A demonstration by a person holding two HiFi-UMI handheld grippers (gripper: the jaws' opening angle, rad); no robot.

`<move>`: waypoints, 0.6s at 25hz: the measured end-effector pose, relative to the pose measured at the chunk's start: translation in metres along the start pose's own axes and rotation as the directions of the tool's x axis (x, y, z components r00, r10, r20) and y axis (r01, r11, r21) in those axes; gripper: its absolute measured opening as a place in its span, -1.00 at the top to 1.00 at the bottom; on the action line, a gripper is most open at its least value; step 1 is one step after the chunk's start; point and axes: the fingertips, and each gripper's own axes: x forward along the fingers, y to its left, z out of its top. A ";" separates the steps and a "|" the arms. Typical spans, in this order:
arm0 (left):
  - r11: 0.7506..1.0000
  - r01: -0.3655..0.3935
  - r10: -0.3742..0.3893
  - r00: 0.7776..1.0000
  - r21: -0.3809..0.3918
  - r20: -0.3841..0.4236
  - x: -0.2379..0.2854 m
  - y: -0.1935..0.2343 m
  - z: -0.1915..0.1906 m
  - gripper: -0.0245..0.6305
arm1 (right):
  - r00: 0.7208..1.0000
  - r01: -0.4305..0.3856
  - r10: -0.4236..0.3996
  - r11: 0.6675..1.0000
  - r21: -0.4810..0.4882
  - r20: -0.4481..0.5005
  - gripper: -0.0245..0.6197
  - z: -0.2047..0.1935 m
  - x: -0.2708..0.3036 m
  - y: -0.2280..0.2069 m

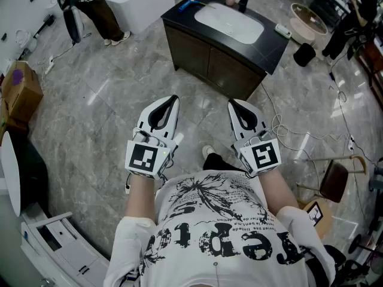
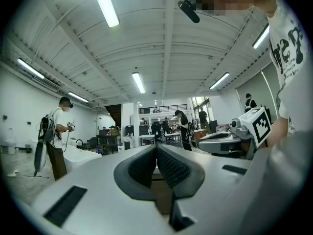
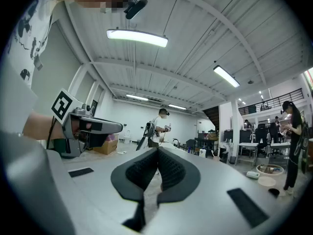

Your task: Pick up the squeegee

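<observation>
Pointing left gripper, right gripper toward vanity; squeegee perhaps there.

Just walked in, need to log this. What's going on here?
A person stands holding the left gripper and right gripper level in front of them, both with jaws shut on nothing. Ahead is a dark vanity with a white sink; a blue item lies on its counter. Nothing is picked up yet.

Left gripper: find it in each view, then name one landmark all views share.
Head view: left gripper, lower centre-left.
Left gripper view: the gripper, bottom centre, jaws shut.
Right gripper view: the gripper, at left, side-on.
Shared landmark: person with backpack.
</observation>
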 end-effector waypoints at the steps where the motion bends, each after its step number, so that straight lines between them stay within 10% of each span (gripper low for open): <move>1: 1.000 0.000 -0.001 1.000 -0.002 -0.001 0.000 0.001 -0.001 0.88 | 1.000 0.001 -0.001 1.000 0.000 -0.002 0.89 -0.001 0.001 0.000; 15: 0.998 0.028 -0.027 1.000 -0.051 0.016 -0.023 0.018 -0.012 0.88 | 0.999 0.043 -0.043 0.998 0.045 -0.012 0.88 -0.004 0.013 0.023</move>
